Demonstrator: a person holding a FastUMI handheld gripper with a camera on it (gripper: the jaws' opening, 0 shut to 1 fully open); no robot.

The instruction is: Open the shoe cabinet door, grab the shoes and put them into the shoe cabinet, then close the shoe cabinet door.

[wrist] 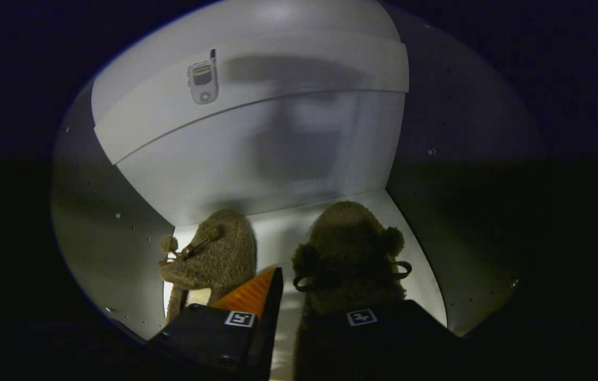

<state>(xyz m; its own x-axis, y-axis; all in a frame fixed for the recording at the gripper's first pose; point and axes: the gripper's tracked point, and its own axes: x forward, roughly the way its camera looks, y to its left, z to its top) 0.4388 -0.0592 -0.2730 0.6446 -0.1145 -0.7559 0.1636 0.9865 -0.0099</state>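
Two brown slippers [349, 248] [214, 254] inside the white cabinet [256, 169], gripper [304, 312] fingers spread apart, gripping nothing.

White panels close in a dim space, side walls dotted with small holes. A phone-shaped sticker [203, 78] sits upper left; light falls on the white floor [288, 225].

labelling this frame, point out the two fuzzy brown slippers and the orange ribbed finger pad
left fuzzy brown slipper [219, 248], gripper view, on its toe
right fuzzy brown slipper [349, 238], gripper view, on its upper
orange ribbed finger pad [248, 295], gripper view, on its ribbed face
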